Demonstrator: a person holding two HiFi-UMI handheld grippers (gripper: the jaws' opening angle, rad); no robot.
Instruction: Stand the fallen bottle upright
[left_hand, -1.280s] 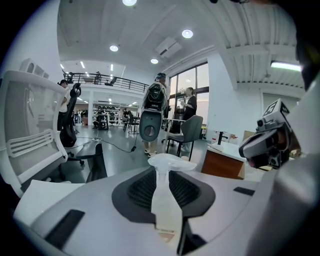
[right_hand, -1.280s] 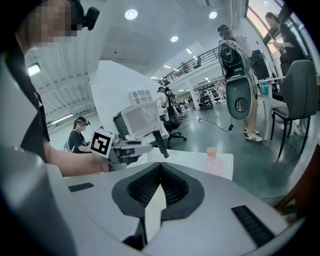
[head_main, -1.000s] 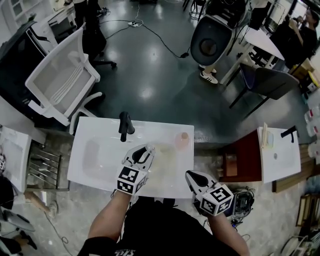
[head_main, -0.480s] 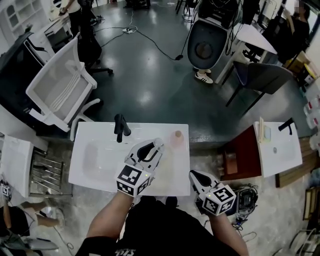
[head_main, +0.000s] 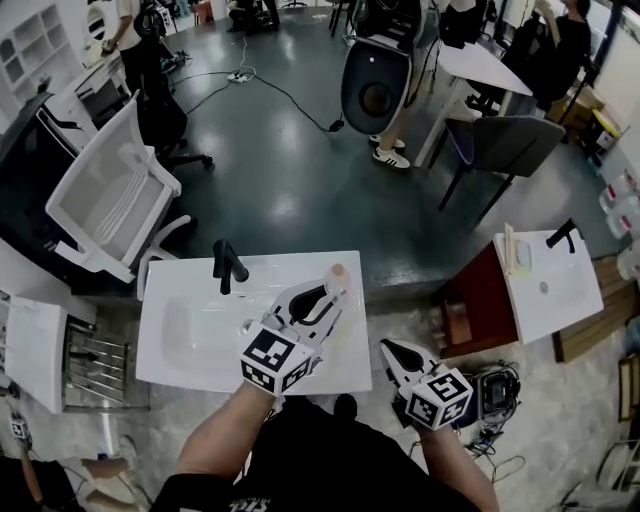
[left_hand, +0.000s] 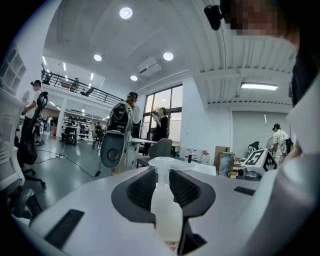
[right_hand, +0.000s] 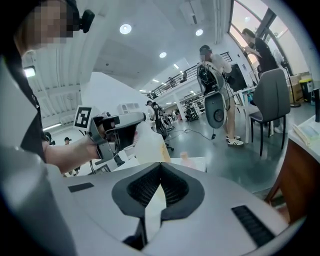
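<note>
A: Where is the bottle (left_hand: 165, 212)?
B: In the left gripper (head_main: 326, 297). Its jaws are clamped on it, the pads pressing from both sides on the neck just under the spray head.
A: Is it upright?
B: Nearly so in the left gripper view: head on top, pale clear body hanging below the pads.
A: And over what?
B: Over the right half of the white sink (head_main: 180, 345), to the right of the black tap (head_main: 225, 268). A small pinkish thing (head_main: 338, 271) stands on the sink's far rim, just beyond the gripper. Whether the bottle's base touches the sink I cannot say; from above the gripper covers it.
A: The right gripper (head_main: 386, 350)?
B: Off the sink's near right corner. Its jaws are closed, tips together, with nothing between them. The left gripper and the bottle show ahead of it in its own view.
</note>
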